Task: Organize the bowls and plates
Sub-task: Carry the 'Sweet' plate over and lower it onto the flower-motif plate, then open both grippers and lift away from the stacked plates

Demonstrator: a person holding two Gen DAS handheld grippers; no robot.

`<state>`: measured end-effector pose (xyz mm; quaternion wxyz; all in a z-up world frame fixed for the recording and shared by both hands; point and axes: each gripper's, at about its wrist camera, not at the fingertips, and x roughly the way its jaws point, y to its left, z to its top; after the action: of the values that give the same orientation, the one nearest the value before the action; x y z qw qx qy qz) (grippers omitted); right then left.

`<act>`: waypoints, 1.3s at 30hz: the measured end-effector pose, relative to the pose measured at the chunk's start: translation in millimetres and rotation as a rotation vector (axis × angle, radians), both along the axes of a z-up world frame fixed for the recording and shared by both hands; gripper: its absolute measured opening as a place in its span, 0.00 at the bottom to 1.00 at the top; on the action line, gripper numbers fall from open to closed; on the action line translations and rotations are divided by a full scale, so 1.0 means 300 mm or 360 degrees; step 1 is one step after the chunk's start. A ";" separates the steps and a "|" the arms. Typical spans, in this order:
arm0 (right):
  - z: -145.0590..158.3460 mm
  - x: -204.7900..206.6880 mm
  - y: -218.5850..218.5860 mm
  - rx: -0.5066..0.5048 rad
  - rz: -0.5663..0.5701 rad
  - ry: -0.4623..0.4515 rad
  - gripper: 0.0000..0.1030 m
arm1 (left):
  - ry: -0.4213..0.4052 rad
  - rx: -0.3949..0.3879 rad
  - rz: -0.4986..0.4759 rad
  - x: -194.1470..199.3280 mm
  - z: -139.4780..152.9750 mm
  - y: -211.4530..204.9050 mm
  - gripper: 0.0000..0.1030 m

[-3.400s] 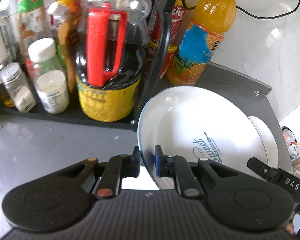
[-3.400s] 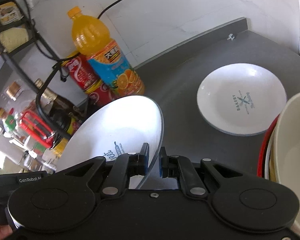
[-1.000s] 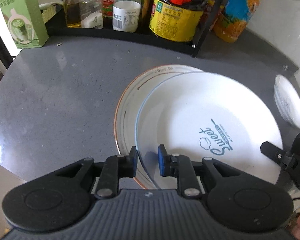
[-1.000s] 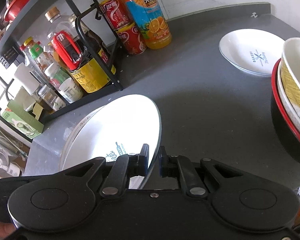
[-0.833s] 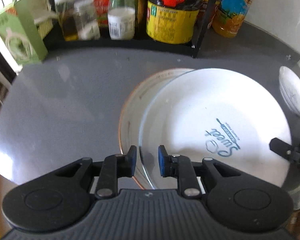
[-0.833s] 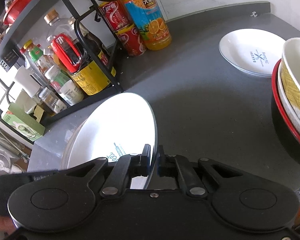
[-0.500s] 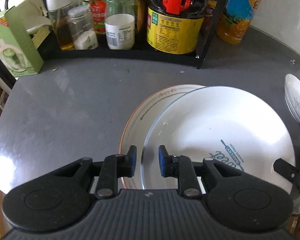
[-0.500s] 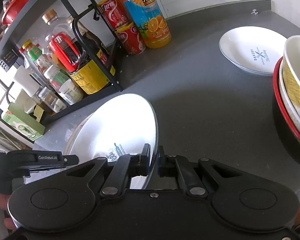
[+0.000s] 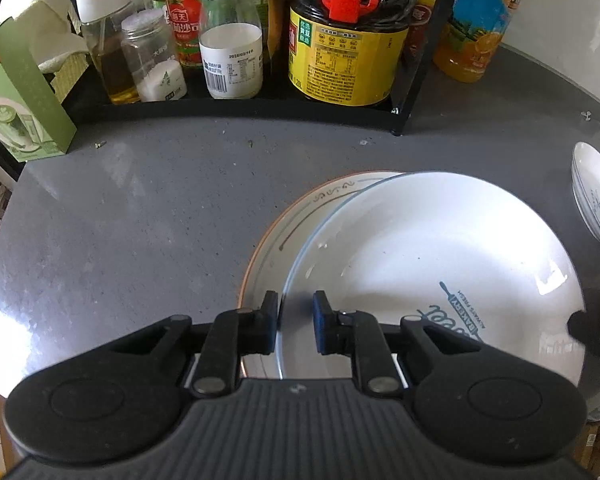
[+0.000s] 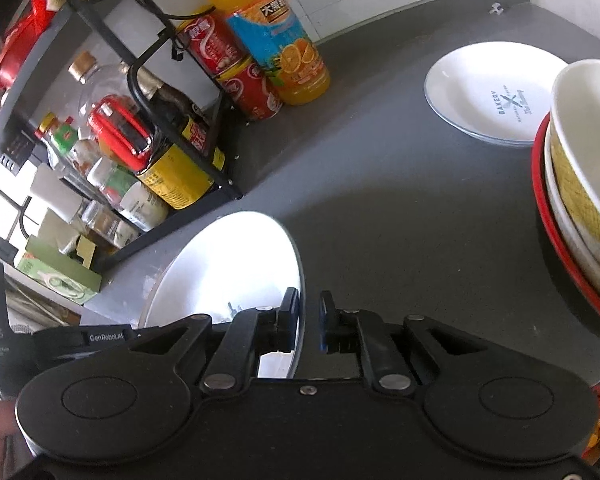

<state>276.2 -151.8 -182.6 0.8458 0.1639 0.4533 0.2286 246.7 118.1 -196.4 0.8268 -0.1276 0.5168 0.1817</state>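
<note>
White plate rests on the patterned plate, offset right, on the counter. Left gripper, just closing, loosely straddles its near rim. Right gripper, just opening, straddles the opposite rim unclamped.
</note>
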 end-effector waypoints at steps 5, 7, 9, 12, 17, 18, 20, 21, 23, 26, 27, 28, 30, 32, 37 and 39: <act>0.005 -0.006 0.026 -0.0043 0.0027 -0.0044 0.03 | 0.0008 -0.0003 -0.0005 0.000 -0.002 0.007 0.15; 0.005 -0.005 0.043 -0.0084 0.0045 -0.0059 0.03 | 0.0008 0.0002 -0.0003 -0.001 -0.002 0.009 0.15; -0.001 -0.004 0.054 -0.0101 0.0055 -0.0057 0.03 | 0.0012 0.0005 0.0008 0.000 -0.001 0.012 0.15; -0.001 -0.005 0.057 -0.0107 0.0049 -0.0073 0.03 | 0.0016 0.0018 -0.0004 0.001 0.003 0.017 0.15; -0.006 -0.005 0.069 -0.0127 0.0067 -0.0078 0.03 | 0.0045 -0.0011 -0.0026 0.005 0.010 0.026 0.17; -0.008 -0.008 0.071 -0.0134 0.0069 -0.0078 0.03 | 0.0043 -0.0023 -0.0026 0.003 0.015 0.030 0.19; -0.010 -0.011 0.075 -0.0136 0.0070 -0.0078 0.03 | 0.0029 -0.0020 -0.0027 -0.002 0.028 0.041 0.19; -0.011 -0.010 0.076 -0.0136 0.0073 -0.0078 0.03 | 0.0026 -0.0015 -0.0025 -0.003 0.034 0.047 0.19; -0.016 -0.007 0.080 -0.0139 0.0077 -0.0073 0.03 | 0.0030 -0.0007 -0.0009 -0.003 0.040 0.059 0.20; -0.025 -0.009 0.093 -0.0160 0.0084 -0.0075 0.03 | 0.0038 -0.0003 0.0013 -0.004 0.043 0.079 0.22; -0.028 -0.009 0.096 -0.0164 0.0084 -0.0075 0.03 | 0.0039 0.0003 0.0015 -0.004 0.043 0.083 0.23; -0.031 -0.010 0.099 -0.0166 0.0085 -0.0073 0.03 | 0.0038 0.0011 0.0014 -0.004 0.042 0.087 0.24; -0.038 -0.007 0.103 -0.0167 0.0091 -0.0065 0.04 | 0.0044 0.0011 0.0014 -0.004 0.035 0.091 0.25; -0.040 -0.006 0.107 -0.0170 0.0089 -0.0070 0.04 | 0.0047 -0.0001 0.0021 -0.005 0.024 0.097 0.26; -0.044 0.007 0.111 -0.0165 0.0076 -0.0034 0.10 | 0.0041 -0.0009 0.0017 -0.010 0.014 0.098 0.28; -0.042 0.010 0.107 -0.0167 0.0050 -0.0020 0.14 | 0.0053 -0.0002 0.0013 -0.006 0.013 0.094 0.28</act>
<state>279.1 -119.7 -195.3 0.8524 0.1106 0.4619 0.2187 244.9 146.2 -192.5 0.8173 -0.1272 0.5300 0.1869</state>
